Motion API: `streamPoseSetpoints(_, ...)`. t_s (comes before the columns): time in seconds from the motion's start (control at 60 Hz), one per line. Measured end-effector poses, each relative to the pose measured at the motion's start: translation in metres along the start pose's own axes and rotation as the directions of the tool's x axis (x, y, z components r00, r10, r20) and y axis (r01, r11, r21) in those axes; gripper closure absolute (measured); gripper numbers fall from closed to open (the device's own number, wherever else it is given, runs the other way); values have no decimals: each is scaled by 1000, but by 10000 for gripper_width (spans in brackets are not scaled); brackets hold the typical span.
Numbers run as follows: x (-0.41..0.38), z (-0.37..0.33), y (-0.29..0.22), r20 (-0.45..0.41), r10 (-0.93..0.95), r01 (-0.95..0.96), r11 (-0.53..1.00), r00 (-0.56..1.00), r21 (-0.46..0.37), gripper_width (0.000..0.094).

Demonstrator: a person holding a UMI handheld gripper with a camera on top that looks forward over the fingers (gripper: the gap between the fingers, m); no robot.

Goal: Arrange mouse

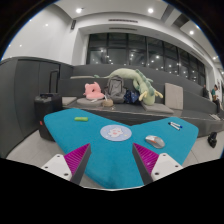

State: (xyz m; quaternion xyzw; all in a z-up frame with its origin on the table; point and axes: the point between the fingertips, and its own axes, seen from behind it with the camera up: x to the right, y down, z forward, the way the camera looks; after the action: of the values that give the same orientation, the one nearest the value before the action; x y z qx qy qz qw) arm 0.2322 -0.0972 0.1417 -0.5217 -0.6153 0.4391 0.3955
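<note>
A small grey mouse [154,141] lies on the teal table [100,150], ahead of my right finger and a little beyond it. My gripper [112,165] is open over the table's near edge, and only bare teal surface shows between the two magenta pads [76,160]. A round white disc [114,132] with a pinkish print lies on the table straight ahead of the fingers, left of the mouse.
A small green item [82,118] sits at the table's far left and a thin white object [176,125] at its far right. Behind the table stands a grey sofa [70,80] with plush toys [93,91] and a black suitcase [46,108].
</note>
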Motion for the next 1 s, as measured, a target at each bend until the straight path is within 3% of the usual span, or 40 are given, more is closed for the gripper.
streamPoseSetpoints(0.65,219,36,61,-252,63,-79,995,966,-57,77)
streamPoseSetpoints(0.817,258,63,74,-269,70,-88,994,961,-57,77)
streamPoseSetpoints(1.0,270,113,85,-225,85,-101,993,971,-60,73)
